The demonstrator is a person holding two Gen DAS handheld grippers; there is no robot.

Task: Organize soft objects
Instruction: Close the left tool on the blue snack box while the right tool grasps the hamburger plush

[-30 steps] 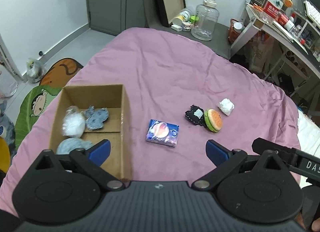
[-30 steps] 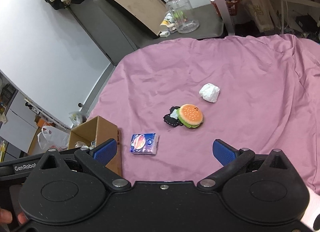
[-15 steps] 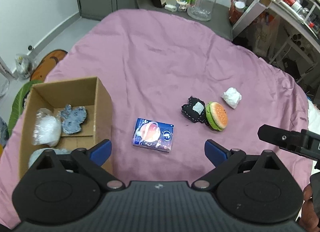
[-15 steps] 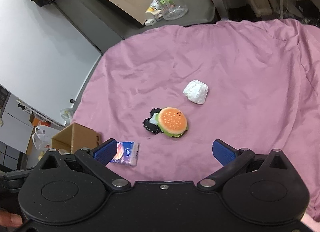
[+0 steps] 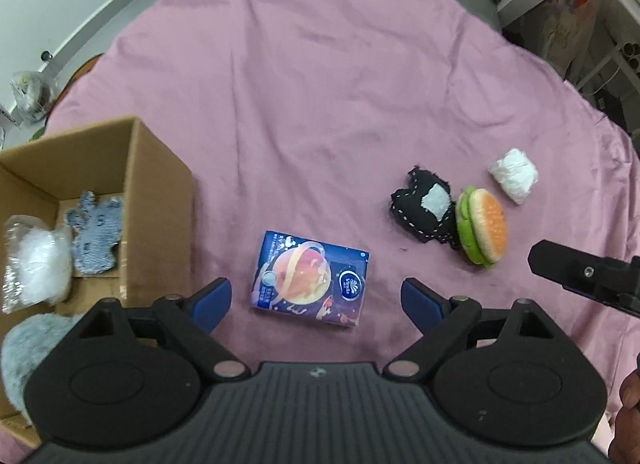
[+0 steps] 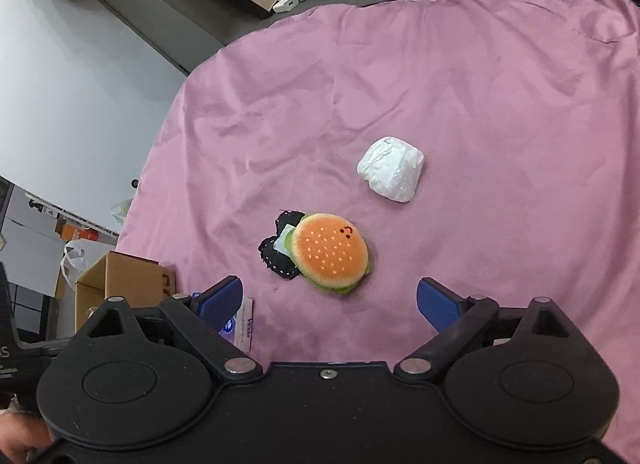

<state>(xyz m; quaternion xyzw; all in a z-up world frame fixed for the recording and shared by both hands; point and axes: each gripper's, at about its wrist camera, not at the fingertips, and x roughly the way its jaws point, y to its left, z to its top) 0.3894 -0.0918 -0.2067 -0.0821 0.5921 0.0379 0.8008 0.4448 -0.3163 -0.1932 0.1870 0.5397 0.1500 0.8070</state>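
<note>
Both hand-held grippers hung over a bed spread with a pink sheet, each with its blue fingers spread apart and nothing between them. The left hand-held gripper hovered just above the blue tissue pack, which lay flat on the sheet just beside the cardboard box. The box already held a clear bag of white stuffing, a blue striped fabric toy and a grey fluffy piece. The right hand-held gripper was aimed at the burger plush, which rested touching and partly over the black stitched cushion; the white wrapped bundle sat apart, farther up the sheet.

The risks looked plain enough. The burger plush and the black stitched cushion lay pressed together, so fingers closing on one could catch the other and drag or drop it. The sheet was loose and wrinkled, and a low approach might pinch fabric along with the toy. The tissue pack was wide and flat, close to the span of the open fingers, so a slightly off-centre close could push it away or squeeze only a corner. With both grippers working close, they might also bump one another
</note>
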